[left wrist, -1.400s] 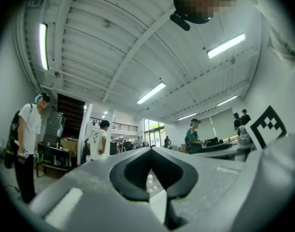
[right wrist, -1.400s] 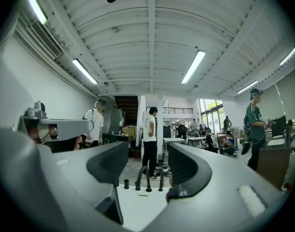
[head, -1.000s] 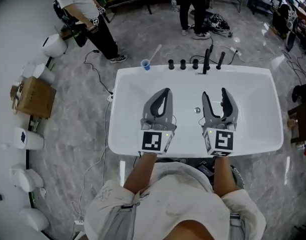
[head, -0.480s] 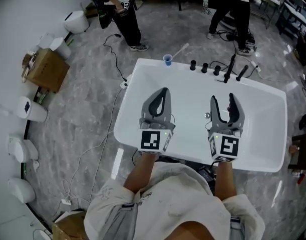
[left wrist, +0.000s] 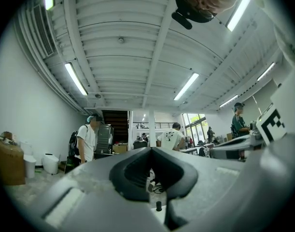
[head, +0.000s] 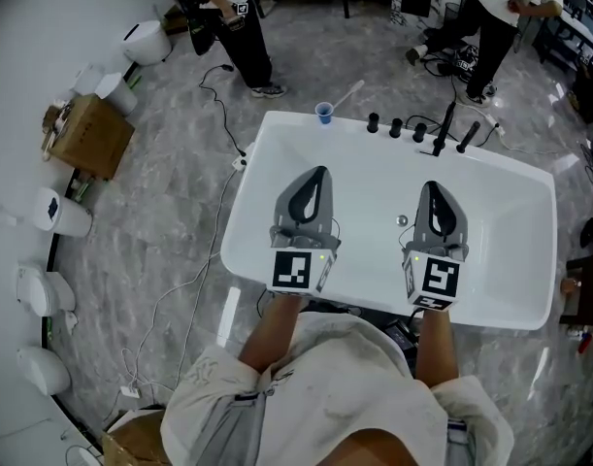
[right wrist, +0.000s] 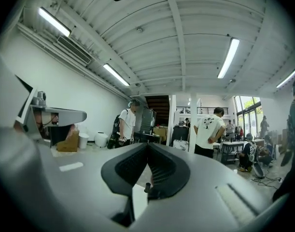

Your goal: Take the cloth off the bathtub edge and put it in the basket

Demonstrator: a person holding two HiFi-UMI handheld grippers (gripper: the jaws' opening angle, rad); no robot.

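Head view is looking down on a white bathtub [head: 374, 178] standing on a grey marbled floor [head: 170, 260], and the person is leaning over its near edge with a gripper in each hand. The left gripper [head: 318, 173] is hovering over the left half of the tub with its jaws clenched on nothing. In the left gripper view its dark pads [left wrist: 128, 170] are meeting at the tips, with only the room showing beyond them. The right gripper [head: 435, 186] is hanging over the right half, just beside the drain [head: 403, 220]. Its jaws have just been closing, and in the right gripper view the pads [right wrist: 130, 166] are pressing tip to tip with nothing between them. A blue cup [head: 323, 114] is sitting on the far rim, with a row of black taps [head: 417, 129] lining that same rim to its right. Where the cloth is lying I cannot tell from any view. Beyond the tub two people [head: 223, 8] are standing on the floor, and a cardboard box [head: 87, 134] is resting off to the left, near the wall.
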